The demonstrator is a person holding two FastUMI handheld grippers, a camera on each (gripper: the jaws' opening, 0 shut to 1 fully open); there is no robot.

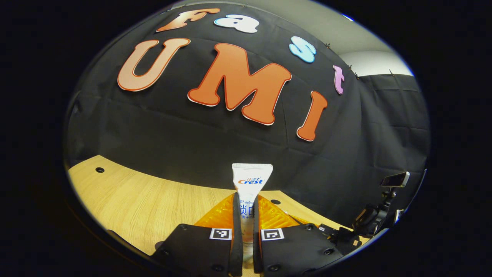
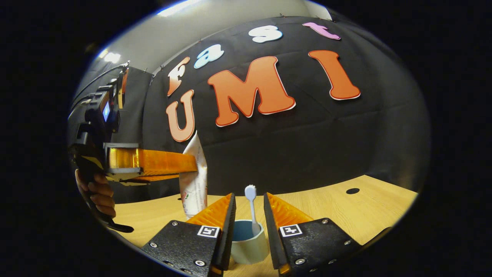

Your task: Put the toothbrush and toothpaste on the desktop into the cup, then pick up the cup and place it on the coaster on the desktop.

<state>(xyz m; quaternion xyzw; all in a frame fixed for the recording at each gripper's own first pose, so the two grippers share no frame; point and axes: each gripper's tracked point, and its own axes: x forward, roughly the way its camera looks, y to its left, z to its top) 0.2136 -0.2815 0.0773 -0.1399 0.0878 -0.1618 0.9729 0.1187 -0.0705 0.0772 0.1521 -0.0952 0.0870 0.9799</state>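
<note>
My left gripper (image 1: pixel 246 196) is shut on a white toothpaste tube (image 1: pixel 251 181), which it holds upright with the flat crimped end on top. In the right gripper view the same tube (image 2: pixel 194 181) hangs above the wooden desktop (image 2: pixel 346 207) at the left, pinched by the left gripper (image 2: pixel 192 163). A pale blue-green cup (image 2: pixel 249 244) stands low between the fingers of my right gripper (image 2: pixel 249 196). A white toothbrush (image 2: pixel 251 207) stands in the cup, head up. The fingers sit close on both sides of the cup. Whether they press on it is unclear.
A hand (image 2: pixel 98 192) grips the left gripper's handle at the far left of the right gripper view. Round holes (image 1: pixel 100 169) (image 2: pixel 352 191) dot the desktop (image 1: pixel 134 196). The black cloth wall rises right behind the desktop's far edge.
</note>
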